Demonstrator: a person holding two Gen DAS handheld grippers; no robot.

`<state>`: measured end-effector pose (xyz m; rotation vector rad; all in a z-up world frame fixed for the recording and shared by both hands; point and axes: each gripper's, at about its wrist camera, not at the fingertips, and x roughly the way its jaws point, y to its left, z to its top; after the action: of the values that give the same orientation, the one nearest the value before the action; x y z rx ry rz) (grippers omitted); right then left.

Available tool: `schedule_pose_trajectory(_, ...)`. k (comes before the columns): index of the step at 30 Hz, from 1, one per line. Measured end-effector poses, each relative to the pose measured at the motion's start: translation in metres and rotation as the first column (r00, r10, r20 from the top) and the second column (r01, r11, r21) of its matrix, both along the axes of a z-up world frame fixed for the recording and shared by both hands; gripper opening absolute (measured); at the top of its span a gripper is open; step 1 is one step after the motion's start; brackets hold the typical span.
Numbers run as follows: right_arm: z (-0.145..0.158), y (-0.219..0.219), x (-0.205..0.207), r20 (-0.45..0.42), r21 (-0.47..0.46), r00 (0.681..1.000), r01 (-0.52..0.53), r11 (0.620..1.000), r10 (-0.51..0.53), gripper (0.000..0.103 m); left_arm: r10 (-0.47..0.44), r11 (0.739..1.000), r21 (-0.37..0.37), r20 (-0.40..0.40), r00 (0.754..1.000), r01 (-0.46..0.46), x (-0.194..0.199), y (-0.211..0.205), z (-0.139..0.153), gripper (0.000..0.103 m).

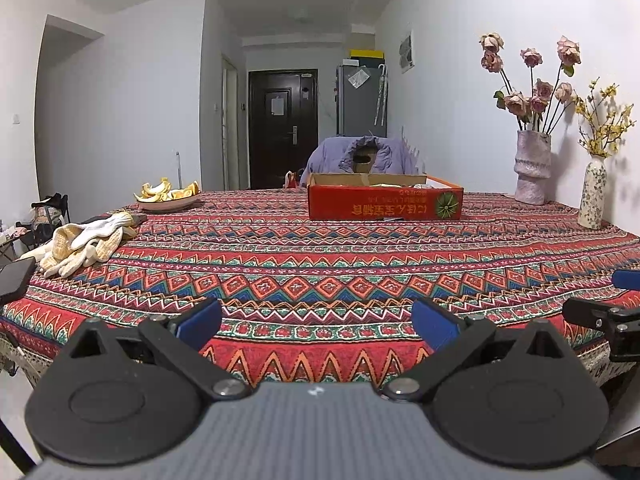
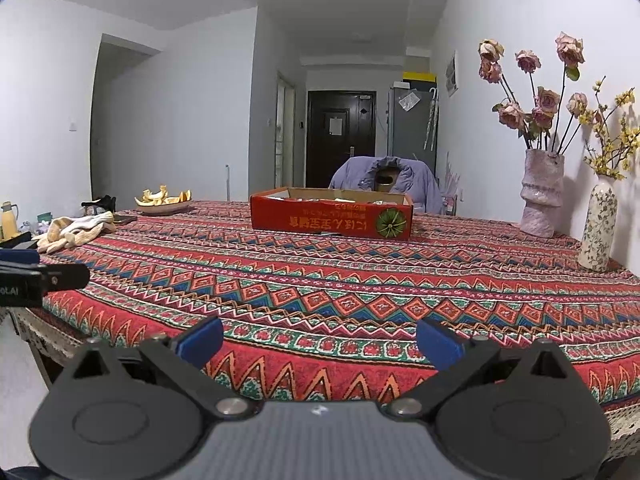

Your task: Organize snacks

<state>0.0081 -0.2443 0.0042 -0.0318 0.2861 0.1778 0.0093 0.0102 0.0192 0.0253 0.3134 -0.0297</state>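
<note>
The red box (image 1: 386, 202) sits near the far edge of the table (image 1: 320, 264), its long side running left to right, open top up. Left gripper (image 1: 316, 326) and right gripper (image 2: 320, 344) are both wide apart and hold nothing, at the near edge.

Work gloves (image 1: 80, 246), plate of orange peels (image 1: 170, 194), two flower vases (image 1: 532, 168) on patterned tablecloth (image 1: 320, 272).
</note>
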Motion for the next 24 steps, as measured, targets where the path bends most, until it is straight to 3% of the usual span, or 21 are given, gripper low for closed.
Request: schedule_pose_trajectory(24, -0.0006, -0.0008, -0.0012, -0.015, 0.003, 1.0, -0.006, 1.0, 0.006, 0.103, -0.019, 1.0, 0.012, -0.001, 1.0, 0.019, -0.0007, -0.0033, -0.001, 0.103)
